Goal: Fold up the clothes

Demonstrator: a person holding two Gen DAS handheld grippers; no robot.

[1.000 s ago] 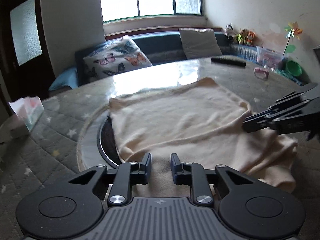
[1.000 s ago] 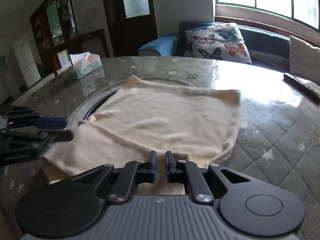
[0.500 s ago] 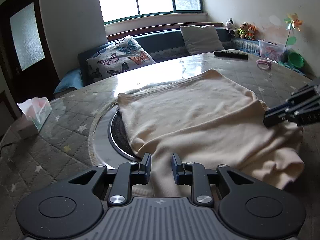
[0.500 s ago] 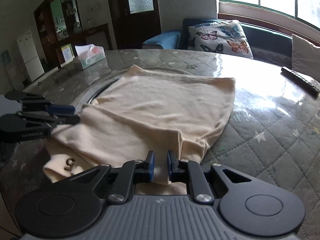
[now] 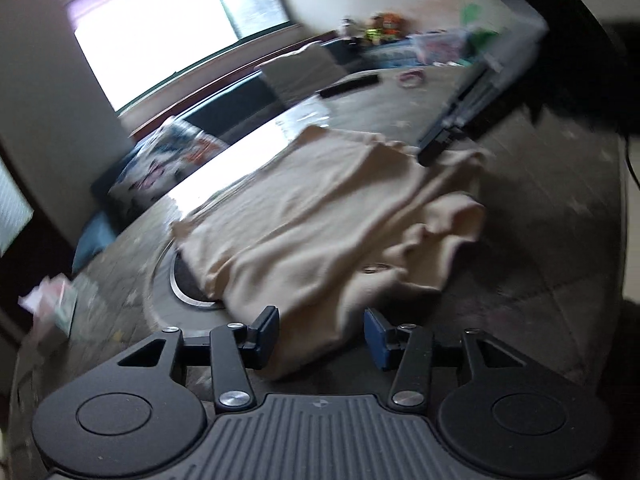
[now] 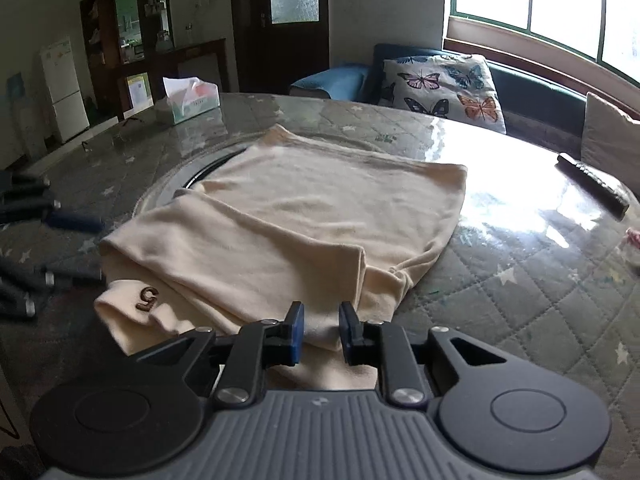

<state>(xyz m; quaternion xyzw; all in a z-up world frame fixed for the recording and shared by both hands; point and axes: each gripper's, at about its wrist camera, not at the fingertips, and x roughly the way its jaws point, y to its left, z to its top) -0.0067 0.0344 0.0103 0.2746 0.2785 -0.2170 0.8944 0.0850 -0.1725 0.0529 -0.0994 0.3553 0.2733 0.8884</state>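
A cream garment [image 6: 320,216] lies folded on the round quilted table [image 6: 520,280], with a brown "5" mark [image 6: 146,298] on its near left flap. My right gripper [image 6: 321,332] is at the garment's near edge. Its jaws are opening a little, with a fold of cloth lying loose between them. In the blurred, tilted left wrist view, my left gripper [image 5: 320,334] is opening wide over the garment's [image 5: 320,216] near corner, and its pads do not touch the cloth. From the right wrist view, the left gripper [image 6: 76,248] sits beside the garment's left edge. The right gripper [image 5: 436,144] shows at the garment's far side.
A tissue box [image 6: 192,100] stands at the far left of the table and a black remote [image 6: 592,184] lies at the far right. A dark round inset [image 6: 208,168] shows under the garment. A butterfly cushion [image 6: 444,88] rests on the bench behind.
The left gripper's jaws went from narrow on the cloth to wide apart, and it rolled and drew away sideways. The right jaws parted slightly. The "5" flap came into sight.
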